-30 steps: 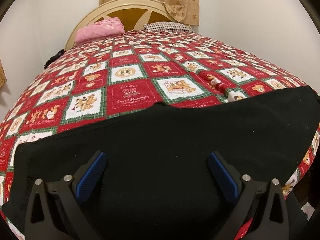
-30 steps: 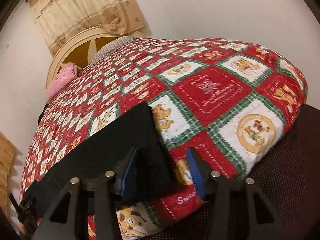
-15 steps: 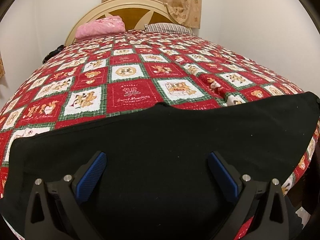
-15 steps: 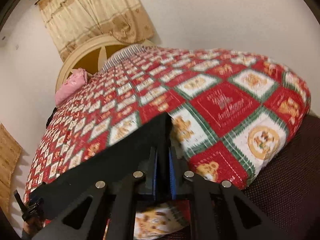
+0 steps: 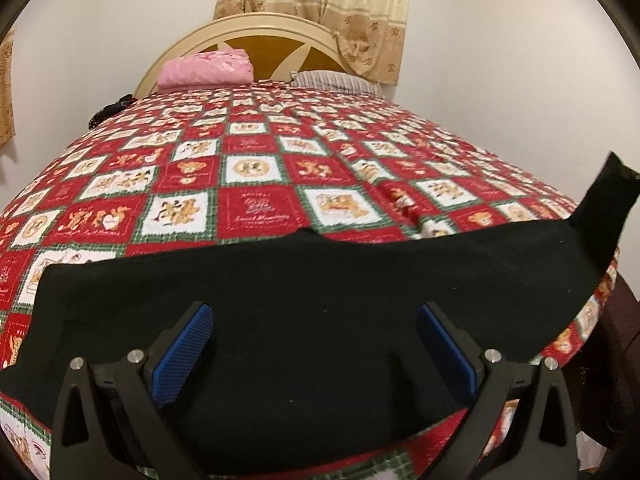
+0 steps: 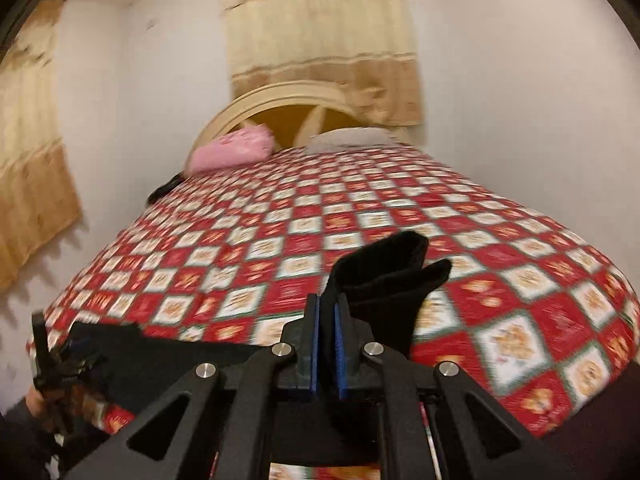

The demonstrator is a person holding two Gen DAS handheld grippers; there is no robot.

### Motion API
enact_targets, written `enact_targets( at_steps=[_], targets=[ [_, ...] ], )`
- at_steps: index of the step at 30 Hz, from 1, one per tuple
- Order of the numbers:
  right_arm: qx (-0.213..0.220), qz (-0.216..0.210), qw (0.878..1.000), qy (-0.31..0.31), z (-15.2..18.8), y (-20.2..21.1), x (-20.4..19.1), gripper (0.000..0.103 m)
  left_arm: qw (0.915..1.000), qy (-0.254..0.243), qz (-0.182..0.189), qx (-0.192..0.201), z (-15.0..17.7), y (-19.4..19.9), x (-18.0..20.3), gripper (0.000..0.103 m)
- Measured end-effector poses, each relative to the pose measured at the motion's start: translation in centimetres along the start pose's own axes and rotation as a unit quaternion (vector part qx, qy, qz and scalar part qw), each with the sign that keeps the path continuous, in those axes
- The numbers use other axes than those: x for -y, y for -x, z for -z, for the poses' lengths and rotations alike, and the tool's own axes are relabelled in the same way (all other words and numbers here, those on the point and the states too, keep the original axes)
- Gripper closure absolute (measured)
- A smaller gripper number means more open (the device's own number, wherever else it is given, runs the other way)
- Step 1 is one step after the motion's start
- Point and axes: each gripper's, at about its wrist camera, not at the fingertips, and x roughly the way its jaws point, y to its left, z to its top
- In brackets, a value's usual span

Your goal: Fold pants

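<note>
Black pants (image 5: 320,280) lie across the near edge of the bed. In the left wrist view my left gripper (image 5: 316,344) is open just above them, blue pads wide apart, holding nothing. At the right, the pants' end (image 5: 612,196) is lifted off the quilt. In the right wrist view my right gripper (image 6: 326,332) is shut on that end of the pants (image 6: 384,272), which stands up folded between the pads. The left gripper (image 6: 52,360) shows blurred at the far left of that view.
A red, white and green patchwork quilt (image 5: 256,168) covers the bed. A pink pillow (image 5: 206,68) and a striped pillow (image 5: 336,79) lie by the cream headboard (image 5: 256,28). White walls flank the bed. A dark brown surface (image 6: 600,432) lies beside the bed's near right corner.
My right gripper closed on the right end of the pants, then lifted it and swung to face up the bed. The left gripper stayed open over the pants.
</note>
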Motion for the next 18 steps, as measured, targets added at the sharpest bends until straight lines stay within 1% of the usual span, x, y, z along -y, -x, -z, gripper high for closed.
enact_targets(
  at_steps=[5,10,12,14,16,17,18],
  targets=[
    [-0.04,-0.042,0.997,0.049,2.0,-3.5,-5.7,0.097,0.9996,0.006,0.025,-0.008,0.0,-0.3,0.5,0.0],
    [-0.096,-0.066,0.989,0.092,6.1,-7.9,-10.7,0.097,0.9987,0.009,0.047,-0.019,0.2,-0.9,1.3,0.0],
    [-0.12,-0.07,0.985,0.103,7.6,-9.8,-11.6,0.097,0.998,0.008,0.06,-0.02,0.2,-0.9,1.9,0.0],
    [-0.156,-0.076,0.979,0.11,9.2,-11.7,-12.2,0.097,0.9969,0.002,0.075,-0.02,0.0,-0.9,2.8,0.0],
    [-0.167,-0.077,0.976,0.115,10.3,-12.4,-12.0,0.095,0.9953,-0.001,0.094,-0.022,-0.2,-0.9,3.6,0.0],
    [-0.167,-0.087,0.975,0.115,10.6,-12.2,-11.8,0.094,0.9936,0.002,0.11,-0.026,-0.5,-1.2,4.2,0.0],
    [-0.168,-0.099,0.974,0.115,10.6,-11.7,-11.6,0.086,0.9923,0.005,0.121,-0.03,-0.7,-1.4,4.5,0.0]
  ],
)
